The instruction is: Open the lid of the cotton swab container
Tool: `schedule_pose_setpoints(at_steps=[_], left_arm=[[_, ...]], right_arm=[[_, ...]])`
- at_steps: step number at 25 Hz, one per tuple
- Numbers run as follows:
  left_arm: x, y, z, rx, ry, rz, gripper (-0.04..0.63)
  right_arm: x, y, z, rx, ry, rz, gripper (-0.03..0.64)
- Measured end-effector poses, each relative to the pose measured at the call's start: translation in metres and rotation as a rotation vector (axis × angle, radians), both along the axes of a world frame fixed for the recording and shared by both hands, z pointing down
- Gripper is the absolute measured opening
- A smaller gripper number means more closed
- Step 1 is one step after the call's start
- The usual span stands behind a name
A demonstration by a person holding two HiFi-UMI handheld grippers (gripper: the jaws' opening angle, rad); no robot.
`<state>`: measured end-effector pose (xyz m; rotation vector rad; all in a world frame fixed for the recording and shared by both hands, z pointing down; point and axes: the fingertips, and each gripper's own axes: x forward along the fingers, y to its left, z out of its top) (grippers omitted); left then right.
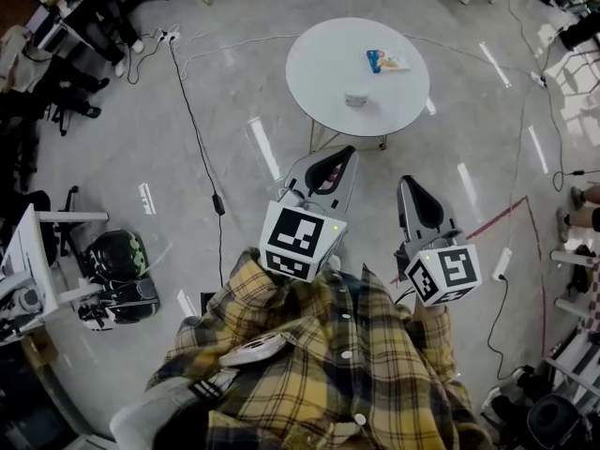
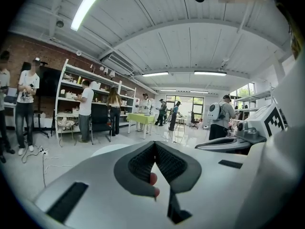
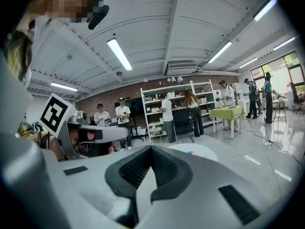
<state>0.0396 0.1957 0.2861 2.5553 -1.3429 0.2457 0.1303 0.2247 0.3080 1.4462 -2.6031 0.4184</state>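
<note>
Now, we stand well back from the round white counter (image 1: 319, 73), both tools held up near the yellow plaid shirt (image 1: 319, 364). The left tongs (image 1: 345, 151) are pressed fully together with nothing between them, and the right tongs (image 1: 406, 182) are the same, closed and empty. What we take for the small pale cotton swab container (image 1: 354, 98) sits near the counter's front edge, well apart from us, and a blue and orange packet (image 1: 386, 61) lies beyond it. To do this well, we judge we must step in, spread both tongs, steady the container's body with one and take the lid with the other. The lid's seam is too small to tell from here, so we look closer before committing.
</note>
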Motion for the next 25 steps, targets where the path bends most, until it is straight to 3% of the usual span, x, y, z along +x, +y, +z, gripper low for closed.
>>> schedule_pose_setpoints(at_steps=[15,25], left_arm=[[-0.035,-0.199,0.000,-0.018,-0.024,0.112,0.020],[-0.040,-0.255,0.006,-0.025,-0.031,0.203,0.020]], right_arm=[[-0.044,-0.196,0.003,-0.036,0.009,0.076,0.017],[-0.054,-0.253,0.004,-0.042,0.008,0.154,0.017]])
